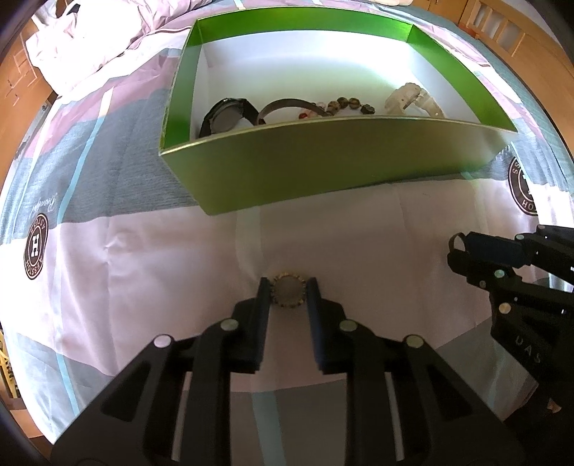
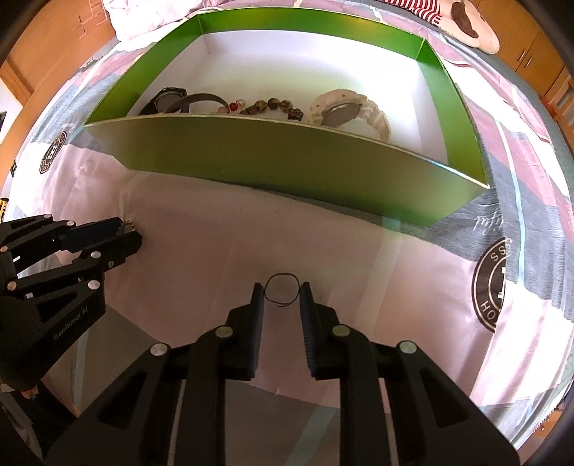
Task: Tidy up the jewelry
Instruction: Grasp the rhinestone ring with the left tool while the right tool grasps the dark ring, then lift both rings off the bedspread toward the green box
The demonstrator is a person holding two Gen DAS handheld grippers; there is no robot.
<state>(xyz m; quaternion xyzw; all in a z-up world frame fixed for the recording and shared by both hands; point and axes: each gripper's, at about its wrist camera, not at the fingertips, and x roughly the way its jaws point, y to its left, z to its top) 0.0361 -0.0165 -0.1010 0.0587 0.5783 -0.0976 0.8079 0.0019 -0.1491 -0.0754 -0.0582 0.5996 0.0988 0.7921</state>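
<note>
A green box (image 1: 323,165) with a white inside stands on the bed; it also shows in the right wrist view (image 2: 287,157). In it lie a black watch (image 1: 229,114), a dark bangle (image 1: 287,105), a bead bracelet (image 1: 344,104) and a white watch (image 2: 348,113). My left gripper (image 1: 288,292) has its fingertips against both sides of a small beaded gold ring bracelet (image 1: 288,292) on the sheet. My right gripper (image 2: 282,295) has its fingertips on either side of a thin black loop (image 2: 282,290) lying on the sheet.
The patterned bedsheet (image 1: 143,251) has round dark logos (image 2: 493,286). A crumpled white quilt (image 1: 89,43) lies at the far left. Wooden furniture (image 2: 531,46) stands behind the bed. A plush toy (image 2: 466,25) lies beyond the box.
</note>
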